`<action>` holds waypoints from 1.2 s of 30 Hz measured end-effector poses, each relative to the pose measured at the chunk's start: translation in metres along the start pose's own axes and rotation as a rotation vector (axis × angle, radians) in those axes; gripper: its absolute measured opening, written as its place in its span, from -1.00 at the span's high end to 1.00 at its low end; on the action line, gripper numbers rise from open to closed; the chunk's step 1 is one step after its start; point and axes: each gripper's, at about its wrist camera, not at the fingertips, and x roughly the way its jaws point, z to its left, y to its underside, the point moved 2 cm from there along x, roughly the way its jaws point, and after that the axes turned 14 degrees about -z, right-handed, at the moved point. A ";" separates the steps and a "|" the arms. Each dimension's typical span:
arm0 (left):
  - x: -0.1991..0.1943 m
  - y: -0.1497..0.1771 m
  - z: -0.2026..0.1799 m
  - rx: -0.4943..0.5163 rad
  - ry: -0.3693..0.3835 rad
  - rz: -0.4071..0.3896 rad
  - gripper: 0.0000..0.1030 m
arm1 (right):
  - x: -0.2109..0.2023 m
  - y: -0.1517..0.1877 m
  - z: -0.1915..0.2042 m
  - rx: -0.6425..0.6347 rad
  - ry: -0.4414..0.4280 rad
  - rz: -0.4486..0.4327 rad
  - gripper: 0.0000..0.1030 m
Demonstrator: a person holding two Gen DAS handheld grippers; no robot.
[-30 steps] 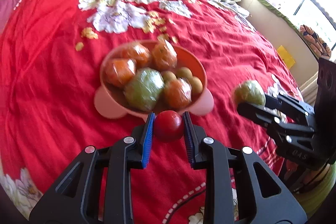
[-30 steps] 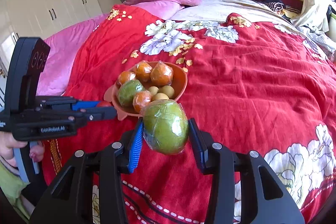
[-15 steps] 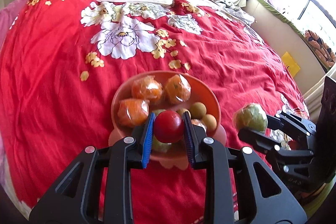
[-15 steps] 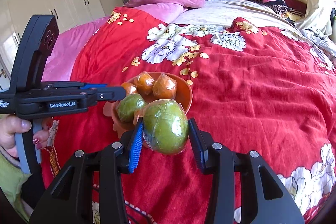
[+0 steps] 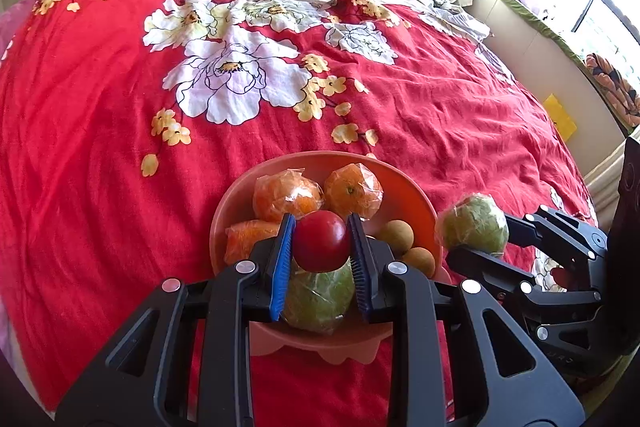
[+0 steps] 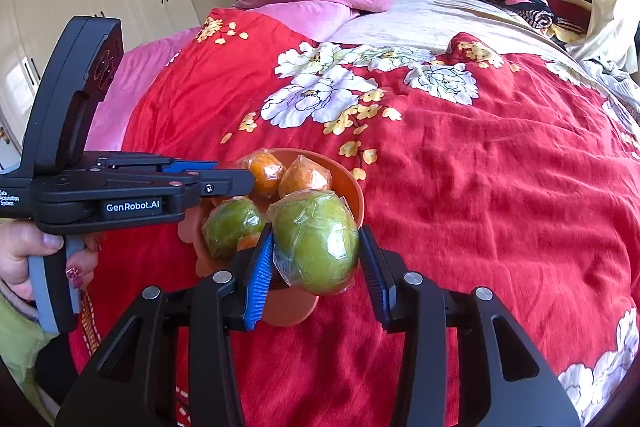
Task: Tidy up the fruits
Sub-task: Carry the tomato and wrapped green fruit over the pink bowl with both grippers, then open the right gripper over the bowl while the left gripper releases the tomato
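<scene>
Now, as I see it from here:
Left gripper (image 5: 321, 247): I have its fingers clenched on a red tomato (image 5: 321, 241), held over the orange bowl (image 5: 404, 187).
Right gripper (image 6: 316, 259): grasping a plastic-wrapped green fruit (image 6: 316, 241) beside the bowl's rim.
Bowl: on the red floral bedspread (image 5: 100, 147), holding wrapped oranges (image 5: 286, 193), another wrapped green fruit (image 5: 320, 301), small brown fruits (image 5: 394, 231).

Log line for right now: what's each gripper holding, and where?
left gripper: shut on red tomato, over orange bowl | right gripper: shut on wrapped green fruit, beside bowl
</scene>
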 end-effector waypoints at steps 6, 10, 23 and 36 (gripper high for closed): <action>0.004 -0.001 0.003 0.001 0.005 0.004 0.62 | 0.010 -0.002 -0.001 -0.002 -0.003 0.007 0.22; 0.003 -0.001 0.003 0.000 0.004 0.002 0.62 | 0.016 -0.005 -0.003 0.000 -0.003 0.012 0.22; 0.005 -0.002 0.004 -0.003 0.009 0.002 0.62 | 0.032 -0.002 -0.003 -0.031 0.020 0.032 0.01; 0.007 -0.002 0.002 -0.006 0.010 0.000 0.54 | 0.002 0.003 -0.007 -0.010 0.040 0.004 -0.25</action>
